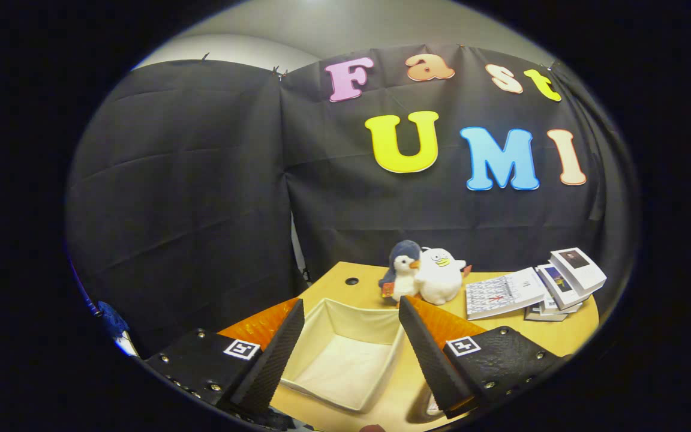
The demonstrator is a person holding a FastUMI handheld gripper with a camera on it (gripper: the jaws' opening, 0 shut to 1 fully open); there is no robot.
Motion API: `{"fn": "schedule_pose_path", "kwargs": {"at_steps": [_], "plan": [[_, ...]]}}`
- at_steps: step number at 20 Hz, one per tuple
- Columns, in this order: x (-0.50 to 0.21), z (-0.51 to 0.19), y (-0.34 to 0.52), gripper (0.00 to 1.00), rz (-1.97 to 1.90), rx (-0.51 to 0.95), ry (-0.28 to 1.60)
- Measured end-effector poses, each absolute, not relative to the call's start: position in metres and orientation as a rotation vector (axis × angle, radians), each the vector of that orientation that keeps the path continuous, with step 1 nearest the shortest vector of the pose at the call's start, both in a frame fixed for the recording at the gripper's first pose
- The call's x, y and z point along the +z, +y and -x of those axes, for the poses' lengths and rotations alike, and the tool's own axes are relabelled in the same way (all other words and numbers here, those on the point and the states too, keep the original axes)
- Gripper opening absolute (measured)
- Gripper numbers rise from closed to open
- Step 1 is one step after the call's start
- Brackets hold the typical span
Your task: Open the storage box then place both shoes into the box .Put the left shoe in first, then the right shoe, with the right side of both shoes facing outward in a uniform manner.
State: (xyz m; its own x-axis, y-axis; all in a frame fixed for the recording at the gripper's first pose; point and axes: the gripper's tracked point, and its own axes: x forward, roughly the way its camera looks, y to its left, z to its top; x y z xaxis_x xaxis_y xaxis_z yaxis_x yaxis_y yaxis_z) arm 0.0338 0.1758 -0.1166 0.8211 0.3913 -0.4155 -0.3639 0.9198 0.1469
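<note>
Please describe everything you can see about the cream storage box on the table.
The storage box is a cream, fabric-looking rectangular bin with soft sloping walls and a flat bottom. It is open on top and nothing lies inside. It stands upright on the wooden table, in front of two plush toys. The gripper hovers open, its fingers framing the box without visibly touching it.

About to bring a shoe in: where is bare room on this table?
The open cream fabric box, between the open gripper fingers, is empty. Bare wooden table behind it. Crowded: two plush birds, stacked booklets beyond.
</note>
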Motion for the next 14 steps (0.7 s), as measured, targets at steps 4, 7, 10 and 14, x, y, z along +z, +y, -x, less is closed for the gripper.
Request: {"fn": "schedule_pose_path", "kwargs": {"at_steps": [4, 7, 10, 14], "plan": [[-0.138, -0.039, 0.124, 0.98, -0.058, 0.323, 0.487], [-0.160, -0.039, 0.091, 0.98, -0.055, 0.274, 0.522], [-0.184, -0.039, 0.067, 0.98, -0.047, 0.240, 0.568], [-0.221, -0.033, 0.047, 0.98, -0.058, 0.219, 0.645]]}}
